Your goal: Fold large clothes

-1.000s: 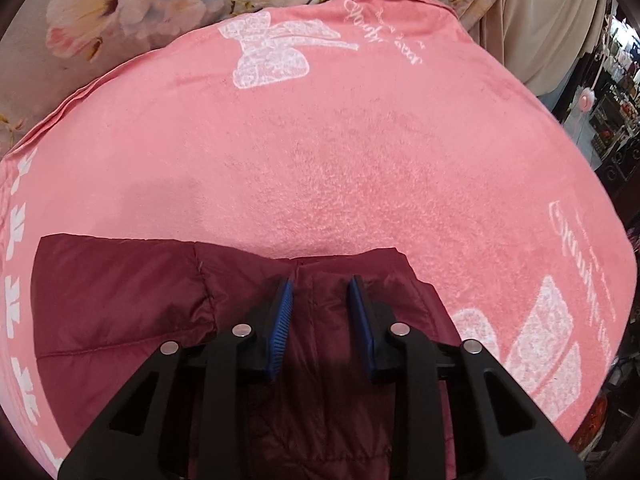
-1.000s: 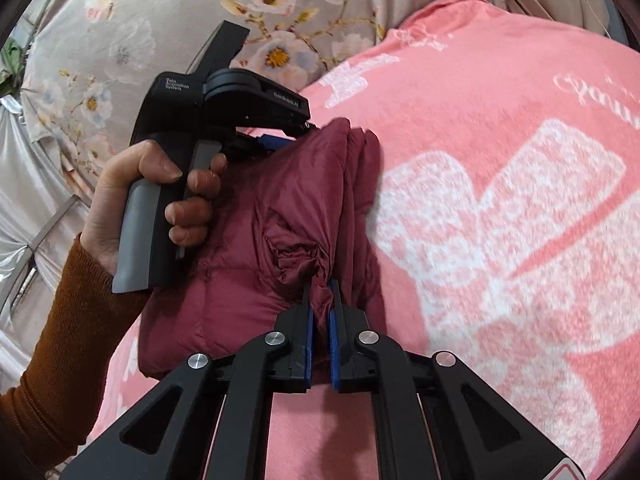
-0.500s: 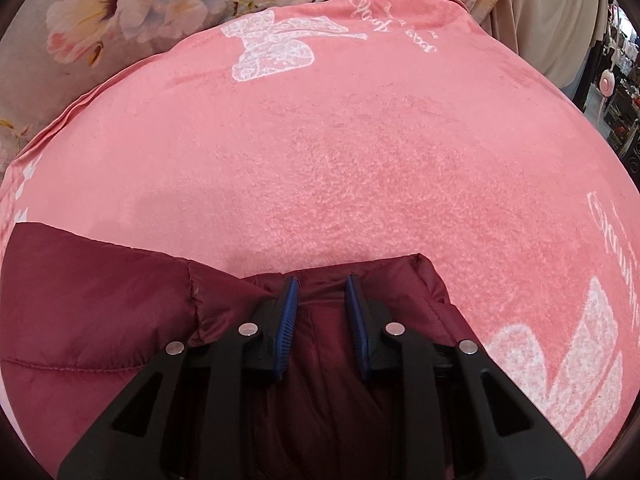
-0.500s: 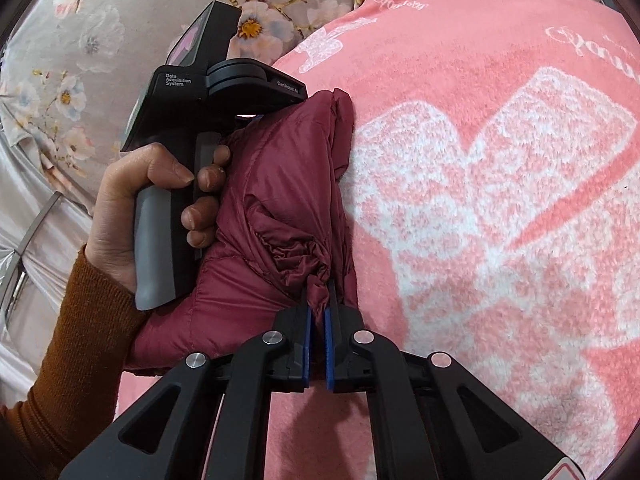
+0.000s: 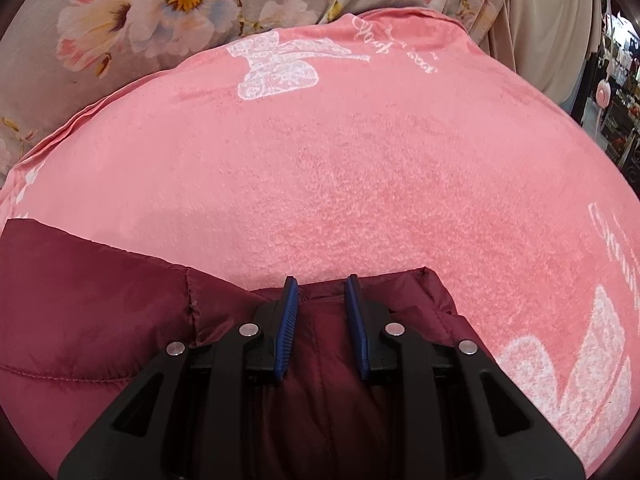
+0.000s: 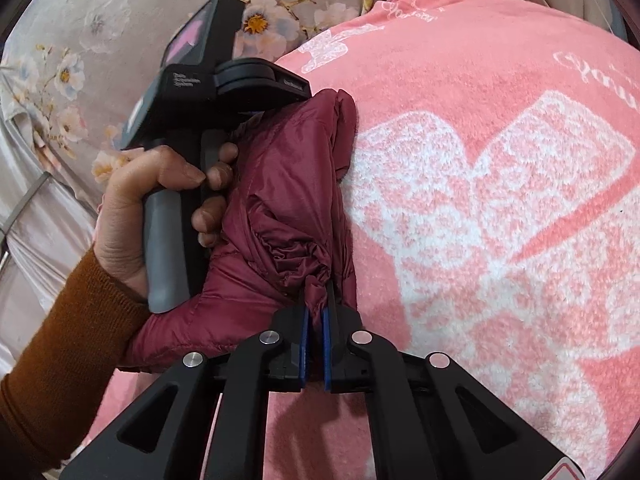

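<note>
On the pink blanket (image 5: 360, 184) with its white bow prints lies the maroon puffer jacket (image 6: 280, 200), bunched into a thick fold toward the near-left part of the spread; the right hand-held gripper (image 6: 314, 320) is clenched on a gathered tuft of the jacket's fabric, blue pads pinching it tight; the left hand-held gripper (image 5: 322, 312) sits over the jacket's edge with its jaws parted, cloth beneath them but nothing pinched between; the person's left hand (image 6: 160, 208), in a rust-brown sleeve (image 6: 68, 340), grips that tool's grey handle beside the bundle; floral fabric (image 5: 160, 4) lies beyond the blanket.
</note>
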A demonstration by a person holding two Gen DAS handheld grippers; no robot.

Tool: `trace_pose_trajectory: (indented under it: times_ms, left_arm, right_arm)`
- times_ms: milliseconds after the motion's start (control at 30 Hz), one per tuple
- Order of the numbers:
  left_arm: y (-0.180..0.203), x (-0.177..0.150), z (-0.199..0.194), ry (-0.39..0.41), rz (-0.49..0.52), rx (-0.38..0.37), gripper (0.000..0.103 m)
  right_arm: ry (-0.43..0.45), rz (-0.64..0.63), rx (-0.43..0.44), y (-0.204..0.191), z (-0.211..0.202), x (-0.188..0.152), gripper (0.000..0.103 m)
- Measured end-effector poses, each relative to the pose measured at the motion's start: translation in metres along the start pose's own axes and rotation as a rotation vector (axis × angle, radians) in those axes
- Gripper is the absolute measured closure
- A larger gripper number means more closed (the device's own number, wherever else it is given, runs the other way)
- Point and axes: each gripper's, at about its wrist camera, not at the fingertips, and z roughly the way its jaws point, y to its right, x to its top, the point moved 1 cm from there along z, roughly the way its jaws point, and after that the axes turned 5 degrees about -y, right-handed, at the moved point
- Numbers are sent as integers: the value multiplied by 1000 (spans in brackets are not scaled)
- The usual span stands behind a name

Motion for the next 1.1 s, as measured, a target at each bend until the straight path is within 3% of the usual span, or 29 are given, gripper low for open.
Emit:
trace_pose_trajectory:
  times_ms: [67, 133, 167, 200, 267, 300, 400, 533, 633, 767, 867, 1100]
  left_arm:
    - [-5, -1, -16, 34, -29, -3, 77]
    - [-14, -3, -45, 75, -80, 8, 57]
    - [-19, -5, -59, 101, -103, 14, 36]
    - [-26, -8, -75, 129, -121, 17, 25]
    - [-42, -15, -111, 170, -134, 32, 15]
    - [-52, -19, -125, 171, -141, 47, 11]
    - [-95, -40, -152, 140, -214, 15, 8]
    - [-160, -79, -152, 52, -392, -139, 8]
    - [-184, -106, -144, 11, -455, -177, 8]
    - [-196, -129, -122, -39, -507, -259, 8]
    - [-198, -139, -106, -67, -539, -338, 8]
    - [-183, -143, -83, -79, -508, -446, 6]
  right_arm:
    - [4, 1, 12, 0, -3, 1, 100]
    - [-3, -5, -3, -3, -9, 1, 96]
    - [-4, -13, -18, -5, -14, 1, 87]
    - [8, -26, -55, -10, -23, 3, 71]
    - [49, -36, -76, -13, -39, 9, 53]
    - [78, -46, -66, -15, -50, 14, 51]
    - [146, -45, -58, -19, -67, 33, 34]
    - [145, 20, 12, -12, -57, 61, 31]
    - [95, 89, 71, -5, -34, 72, 31]
    - [32, 136, 130, -4, 2, 72, 31]
    - [-8, 140, 116, -3, 21, 74, 31]
    - [-40, 157, 164, 2, 45, 69, 31]
